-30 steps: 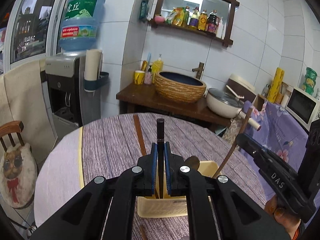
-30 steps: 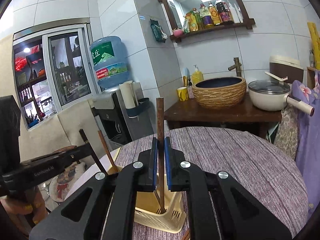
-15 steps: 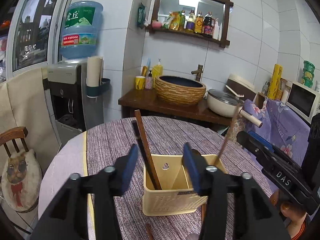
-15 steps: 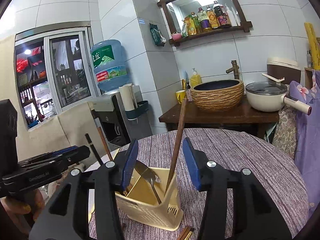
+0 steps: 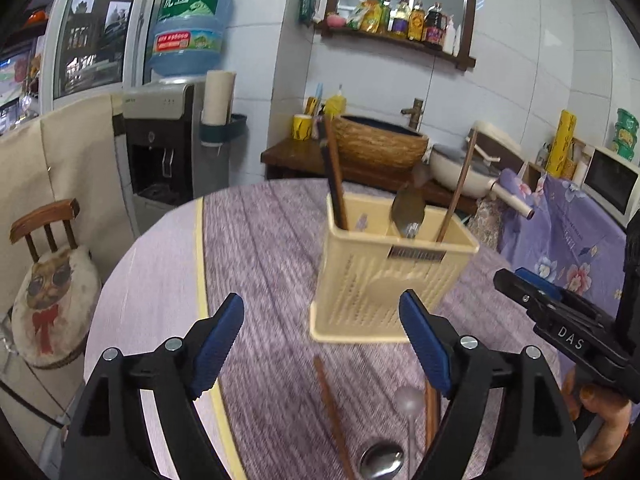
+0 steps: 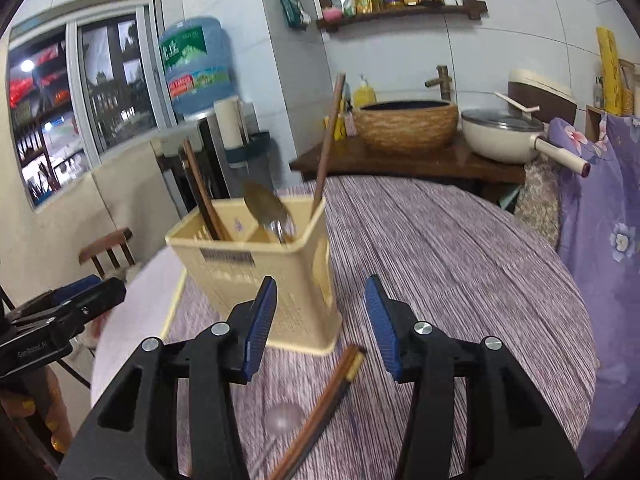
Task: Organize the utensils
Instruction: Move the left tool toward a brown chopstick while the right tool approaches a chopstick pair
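Just ahead of both spread hand-held grippers (image 5: 320,334) (image 6: 320,320) stands the utensil holder (image 5: 384,276).

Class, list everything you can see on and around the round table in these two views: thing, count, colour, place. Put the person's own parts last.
Utensil basket: one, cream, on the table.
Chopsticks in basket: three, brown and dark, upright.
Spoon in basket: one, metal, middle compartment.
Loose chopsticks: at least two, brown, in front of the basket.
Loose spoon: one, metal, near edge.
Table: one, purple striped cloth.
Water dispenser: one, grey, blue bottle.
Left gripper: open, empty.
Right gripper: open, empty.
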Demonstrator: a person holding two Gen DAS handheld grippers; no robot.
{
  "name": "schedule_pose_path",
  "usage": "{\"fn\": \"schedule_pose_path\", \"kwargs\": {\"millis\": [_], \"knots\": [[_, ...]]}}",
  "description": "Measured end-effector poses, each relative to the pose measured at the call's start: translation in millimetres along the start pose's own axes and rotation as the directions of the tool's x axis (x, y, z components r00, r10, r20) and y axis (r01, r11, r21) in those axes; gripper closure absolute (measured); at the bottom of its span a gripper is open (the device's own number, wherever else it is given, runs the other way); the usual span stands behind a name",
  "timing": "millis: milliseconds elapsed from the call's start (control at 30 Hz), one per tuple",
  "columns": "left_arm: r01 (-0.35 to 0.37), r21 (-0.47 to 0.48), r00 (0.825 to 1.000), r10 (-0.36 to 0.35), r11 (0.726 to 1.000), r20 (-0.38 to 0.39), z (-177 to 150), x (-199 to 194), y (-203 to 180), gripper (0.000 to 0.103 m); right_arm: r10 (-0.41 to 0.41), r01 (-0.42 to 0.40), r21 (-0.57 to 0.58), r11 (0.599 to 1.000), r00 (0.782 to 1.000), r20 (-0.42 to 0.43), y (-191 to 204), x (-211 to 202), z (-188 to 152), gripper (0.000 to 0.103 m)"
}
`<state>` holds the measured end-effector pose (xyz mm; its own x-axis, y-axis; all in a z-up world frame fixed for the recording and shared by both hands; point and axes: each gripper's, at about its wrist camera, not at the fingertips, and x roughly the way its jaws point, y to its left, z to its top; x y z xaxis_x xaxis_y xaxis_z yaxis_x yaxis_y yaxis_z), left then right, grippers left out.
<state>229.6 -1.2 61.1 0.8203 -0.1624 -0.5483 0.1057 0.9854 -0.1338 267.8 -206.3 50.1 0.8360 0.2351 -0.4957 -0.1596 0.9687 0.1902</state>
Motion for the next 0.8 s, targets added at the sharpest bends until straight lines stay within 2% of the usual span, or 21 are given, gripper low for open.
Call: {"fn": "schedule_pose_path", "kwargs": {"millis": [133, 400, 567, 800], "knots": [[-0.027, -0.025, 0.998, 0.026, 0.999, -0.055, -23.8, 5.9, 10.1, 0.024, -0.015, 0.015, 0.006, 1.000, 0.997, -0.076, 0.0, 8.2, -25.4, 0.056], [-0.090, -0.066, 0.988, 0.081, 0.994, -0.128, -61.0, 12.5, 28.5, 0.025, -0.047, 0.069, 0.091, 0.994, 0.975, -0.218, -13.8, 26.6, -71.1, 0.057], [-0.110, -0.070, 0.982, 0.098, 0.991, -0.162, -72.3, 19.1, 34.8, 0.027, -0.065, 0.097, 0.105, 0.990, 0.960, -0.272, -14.2, 36.4, -86.9, 0.062], [-0.103, -0.066, 0.979, 0.089, 0.992, -0.186, -81.5, 23.7, 32.9, 0.027, -0.086, 0.114, 0.070, 0.991, 0.943, -0.321, -1.6, 50.3, -98.5, 0.062]]}}
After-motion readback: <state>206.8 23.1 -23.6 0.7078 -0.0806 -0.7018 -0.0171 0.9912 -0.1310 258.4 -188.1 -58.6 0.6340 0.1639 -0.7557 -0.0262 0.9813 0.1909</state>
